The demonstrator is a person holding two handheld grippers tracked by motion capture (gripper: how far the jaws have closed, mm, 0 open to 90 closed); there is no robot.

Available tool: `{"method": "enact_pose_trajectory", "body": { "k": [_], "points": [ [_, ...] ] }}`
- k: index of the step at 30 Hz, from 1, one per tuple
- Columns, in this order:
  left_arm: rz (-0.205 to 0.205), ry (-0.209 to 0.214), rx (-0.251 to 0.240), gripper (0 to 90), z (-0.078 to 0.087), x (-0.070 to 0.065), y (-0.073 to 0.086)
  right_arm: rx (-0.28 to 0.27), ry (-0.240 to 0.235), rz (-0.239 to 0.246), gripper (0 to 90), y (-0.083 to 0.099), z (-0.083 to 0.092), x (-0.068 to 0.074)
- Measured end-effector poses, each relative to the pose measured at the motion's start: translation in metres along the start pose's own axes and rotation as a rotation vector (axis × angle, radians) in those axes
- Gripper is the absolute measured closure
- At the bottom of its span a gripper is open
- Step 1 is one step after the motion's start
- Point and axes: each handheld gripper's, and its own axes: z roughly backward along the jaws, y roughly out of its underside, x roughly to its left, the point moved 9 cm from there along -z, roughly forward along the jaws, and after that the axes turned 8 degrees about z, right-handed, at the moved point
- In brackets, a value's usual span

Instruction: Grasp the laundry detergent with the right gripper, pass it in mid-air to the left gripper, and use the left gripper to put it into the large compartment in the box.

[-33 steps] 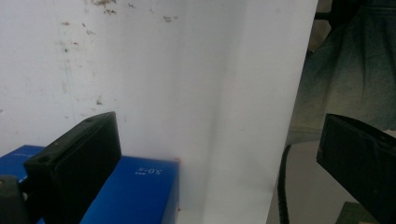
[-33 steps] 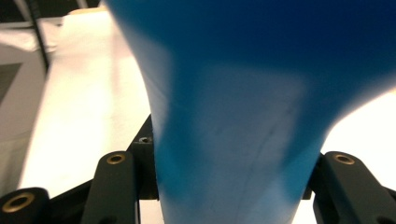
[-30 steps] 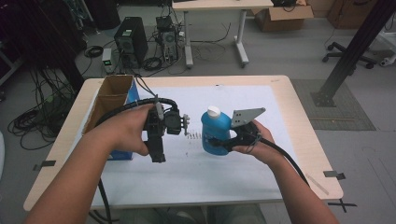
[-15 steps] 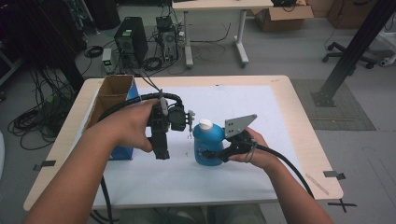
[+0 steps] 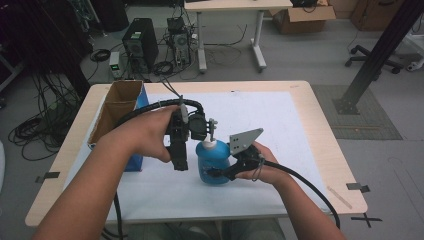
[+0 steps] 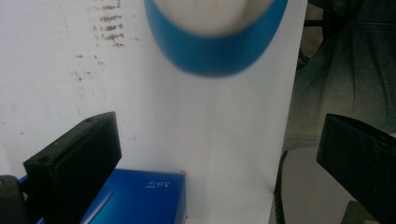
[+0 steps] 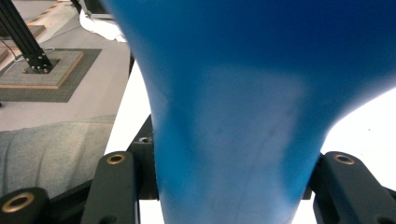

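A blue plastic bottle [image 5: 211,162] with a white cap stands on the white sheet [image 5: 280,125] near the table's middle. My right gripper [image 5: 218,173] comes in from the right and is shut on the bottle's lower body. In the right gripper view the blue bottle [image 7: 224,107] sits tight between both jaws of my right gripper [image 7: 229,191]. My left gripper [image 5: 179,162] hangs just left of the bottle, pointing down. In the left gripper view my left gripper [image 6: 215,154] is open with nothing between its jaws, and the blurred bottle [image 6: 215,42] lies beyond them.
An open cardboard box [image 5: 117,107] stands at the table's left edge, with a blue box [image 5: 135,162] beside it under my left hand; the blue box [image 6: 140,196] also lies below the left jaw. Computers and cables crowd the floor behind the table.
My right gripper has carried the bottle leftward and slightly toward me, so it now stands right beside the left gripper. The left hand has hardly moved.
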Motion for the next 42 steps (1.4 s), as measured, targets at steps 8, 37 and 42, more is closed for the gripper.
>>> {"method": "enact_pose_trajectory", "body": {
  "k": [8, 37, 42],
  "points": [
    [-0.01, 0.008, -0.007, 0.2, 0.001, -0.005, -0.007, -0.017, -0.015, 0.017, 45.5, -0.014, -0.018, 0.004],
    [-0.013, 0.008, 0.003, 0.4, -0.004, -0.009, -0.005, -0.041, -0.025, 0.034, 45.3, -0.038, -0.043, 0.006],
    [-0.008, 0.007, 0.006, 0.4, -0.006, -0.009, -0.004, -0.043, -0.029, 0.03, 45.3, -0.038, -0.044, 0.007]
  ]
}}
